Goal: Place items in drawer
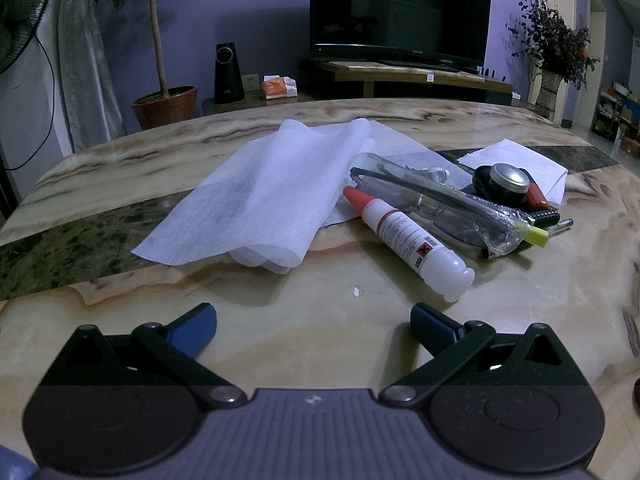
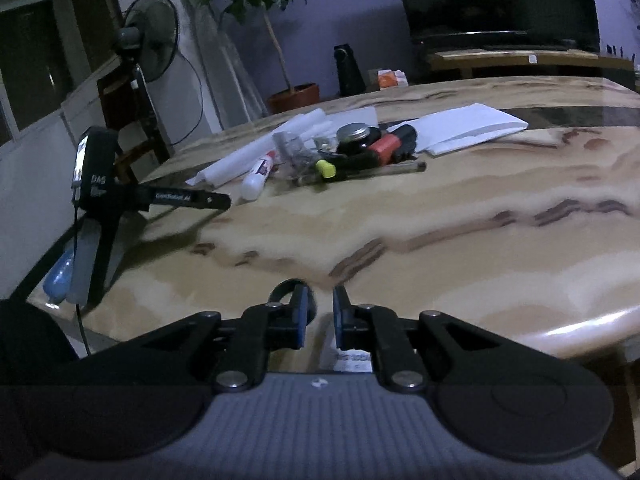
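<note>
My left gripper (image 1: 314,326) is open and empty, low over the marble table (image 1: 320,344). Ahead of it lie a white glue bottle with a red cap (image 1: 408,236), white cloths (image 1: 264,196), a clear bag of pens (image 1: 448,204), a round black tin (image 1: 506,184) and a yellow-tipped marker (image 1: 536,236). My right gripper (image 2: 320,316) is near the table's front edge, its jaws nearly closed with a narrow gap and nothing between them. The same pile shows far ahead in the right wrist view: glue bottle (image 2: 258,178), tin (image 2: 356,138), marker (image 2: 326,169). No drawer is in view.
The left gripper's body (image 2: 104,184) stands at the left in the right wrist view. A folded white paper (image 2: 468,128) lies behind the pile. A TV (image 1: 400,8), a potted plant (image 1: 164,100) and a fan (image 2: 150,40) stand beyond the table.
</note>
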`<state>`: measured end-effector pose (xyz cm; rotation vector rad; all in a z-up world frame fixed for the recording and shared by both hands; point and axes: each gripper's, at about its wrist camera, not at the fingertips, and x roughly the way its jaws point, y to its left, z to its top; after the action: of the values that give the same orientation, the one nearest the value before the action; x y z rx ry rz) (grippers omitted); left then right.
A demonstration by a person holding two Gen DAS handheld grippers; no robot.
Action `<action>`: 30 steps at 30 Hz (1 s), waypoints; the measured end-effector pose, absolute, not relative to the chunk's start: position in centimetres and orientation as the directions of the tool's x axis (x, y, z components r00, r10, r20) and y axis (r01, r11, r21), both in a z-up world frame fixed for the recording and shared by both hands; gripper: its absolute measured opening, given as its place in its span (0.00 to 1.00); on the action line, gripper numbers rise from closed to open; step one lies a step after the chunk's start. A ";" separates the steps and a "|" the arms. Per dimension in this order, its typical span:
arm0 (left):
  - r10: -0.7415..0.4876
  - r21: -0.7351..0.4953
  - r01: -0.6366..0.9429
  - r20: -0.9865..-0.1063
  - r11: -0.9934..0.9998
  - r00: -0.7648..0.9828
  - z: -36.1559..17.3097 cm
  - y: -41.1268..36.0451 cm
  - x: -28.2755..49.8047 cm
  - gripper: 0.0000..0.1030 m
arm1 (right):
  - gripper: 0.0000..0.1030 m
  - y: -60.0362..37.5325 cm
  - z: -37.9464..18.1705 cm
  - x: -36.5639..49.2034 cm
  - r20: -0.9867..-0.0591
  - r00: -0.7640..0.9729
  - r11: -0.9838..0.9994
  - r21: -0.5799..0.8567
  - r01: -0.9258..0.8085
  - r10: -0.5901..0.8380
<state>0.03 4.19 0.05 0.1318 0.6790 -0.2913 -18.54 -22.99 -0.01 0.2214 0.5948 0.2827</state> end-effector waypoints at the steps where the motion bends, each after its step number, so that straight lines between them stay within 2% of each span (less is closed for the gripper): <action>1: -0.222 0.025 0.307 -0.635 0.951 0.740 0.1 4.2 0.0 1.00 | 0.15 -22.9 -0.1 -18.5 -0.517 0.795 0.941 0.280 -0.192 0.316; 10: -0.222 0.025 0.307 -0.635 0.951 0.740 0.1 4.2 0.0 1.00 | 0.15 -21.8 0.0 -19.3 -0.487 0.818 0.944 0.264 -0.196 0.306; 18: -0.222 0.025 0.307 -0.635 0.951 0.740 0.1 4.2 0.0 1.00 | 0.16 -21.3 -0.3 -19.3 -0.502 0.809 0.946 0.253 -0.200 0.306; 21: -0.222 0.025 0.307 -0.635 0.951 0.740 0.1 4.2 0.0 1.00 | 0.22 -21.1 -0.3 -19.4 -0.500 0.808 0.945 0.251 -0.208 0.311; 30: -0.222 0.025 0.307 -0.635 0.951 0.740 0.1 4.2 0.0 1.00 | 0.23 -20.7 -0.4 -19.3 -0.503 0.803 0.943 0.251 -0.218 0.320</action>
<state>0.03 4.19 0.05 0.1317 0.6792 -0.2913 -19.26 -20.73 -0.38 0.1850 0.5702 0.2903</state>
